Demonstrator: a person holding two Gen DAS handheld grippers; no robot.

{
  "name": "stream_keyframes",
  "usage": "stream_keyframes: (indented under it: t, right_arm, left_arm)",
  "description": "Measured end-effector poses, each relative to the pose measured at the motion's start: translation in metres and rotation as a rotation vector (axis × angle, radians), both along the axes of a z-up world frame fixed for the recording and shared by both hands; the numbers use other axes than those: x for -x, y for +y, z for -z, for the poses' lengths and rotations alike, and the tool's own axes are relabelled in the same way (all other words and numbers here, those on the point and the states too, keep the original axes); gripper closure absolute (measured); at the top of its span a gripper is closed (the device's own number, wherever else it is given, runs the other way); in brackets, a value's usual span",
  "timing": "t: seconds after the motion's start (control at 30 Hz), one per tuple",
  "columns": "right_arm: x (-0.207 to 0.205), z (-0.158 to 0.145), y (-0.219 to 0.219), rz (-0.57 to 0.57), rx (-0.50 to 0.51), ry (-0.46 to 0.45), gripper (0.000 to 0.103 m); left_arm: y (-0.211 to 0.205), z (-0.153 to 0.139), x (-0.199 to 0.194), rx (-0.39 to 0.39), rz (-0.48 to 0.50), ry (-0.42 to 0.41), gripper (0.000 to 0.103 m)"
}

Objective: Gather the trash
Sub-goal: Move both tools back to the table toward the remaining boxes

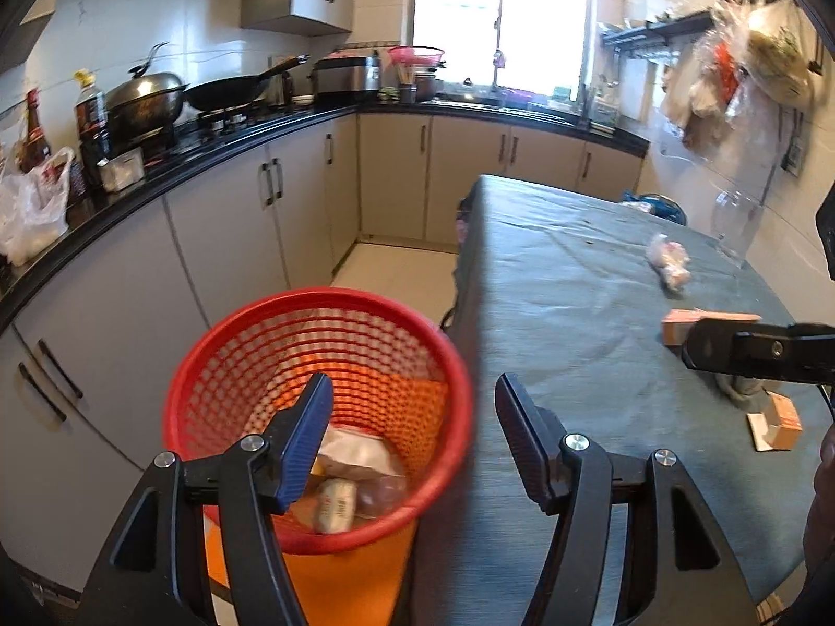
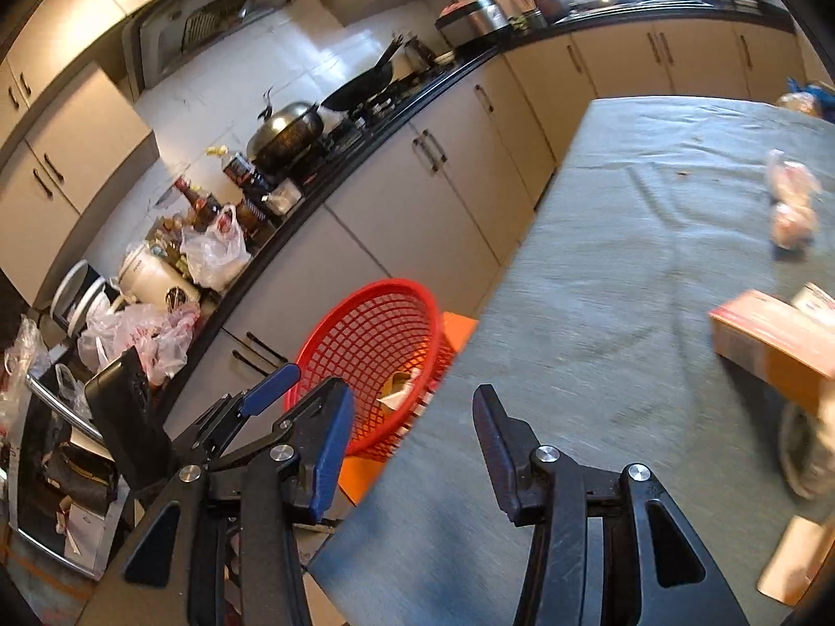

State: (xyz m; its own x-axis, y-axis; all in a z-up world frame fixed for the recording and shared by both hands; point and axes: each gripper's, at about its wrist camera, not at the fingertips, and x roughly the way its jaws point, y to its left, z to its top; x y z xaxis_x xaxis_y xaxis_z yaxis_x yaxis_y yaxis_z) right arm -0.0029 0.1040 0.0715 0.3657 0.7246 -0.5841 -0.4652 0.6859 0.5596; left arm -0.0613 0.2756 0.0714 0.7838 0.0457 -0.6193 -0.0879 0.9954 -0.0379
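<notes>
A lived-in home kitchen. A black countertop [image 1: 292, 128] runs in an L along two tiled walls above beige cupboard doors [image 1: 271, 198]. On it stand a lidded wok [image 1: 146, 99] and a black pan [image 1: 235, 88] on a gas hob, sauce bottles [image 1: 91, 115], a rice cooker [image 1: 347, 75] and plastic bags [image 1: 31, 208]. A range hood [image 2: 209, 21] hangs above the hob. A sink with a tap [image 1: 498, 65] sits under a bright window [image 1: 501, 15]. A cloth-covered bench [image 1: 563, 281] fills the middle of the room.

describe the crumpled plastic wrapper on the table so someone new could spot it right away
Start at the long table under its grey-green cloth. Toward its far end lies the wrapper, alone. Unlike the orange cardboard boxes nearer the grippers, it is crinkled, translucent and pinkish-white.
</notes>
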Motion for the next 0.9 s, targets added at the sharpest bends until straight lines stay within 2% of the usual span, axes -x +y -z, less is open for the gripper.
stream_keyframes:
  t: [0.3, 0.4, 0.5, 0.57, 0.73, 0.9]
  right_arm:
    - [0.019, 0.011, -0.138, 0.145, 0.071, -0.015, 0.049]
    - [0.017, 0.018, -0.18, 0.205, 0.12, 0.0, 0.046]
    - [0.009, 0.027, -0.209, 0.233, 0.127, 0.019, 0.045]
    - [0.0, 0.034, -0.22, 0.25, 0.137, 0.041, 0.045]
    - [-0.014, 0.055, -0.224, 0.203, 0.08, 0.103, 0.045]
    - [-0.001, 0.056, -0.212, 0.121, 0.103, 0.086, 0.042]
  left_arm:
    - [-0.062, -0.001, -0.008, -0.019, 0.11, 0.024, 0.038]
    - [-0.082, -0.001, -0.012, -0.02, 0.143, 0.031, 0.038]
    - [-0.103, 0.001, -0.014, -0.031, 0.177, 0.039, 0.038]
    - [-0.114, 0.002, -0.014, -0.04, 0.198, 0.046, 0.038]
    - [-0.127, 0.003, -0.013, -0.052, 0.239, 0.062, 0.037]
    - [-0.131, 0.007, -0.014, -0.058, 0.248, 0.078, 0.036]
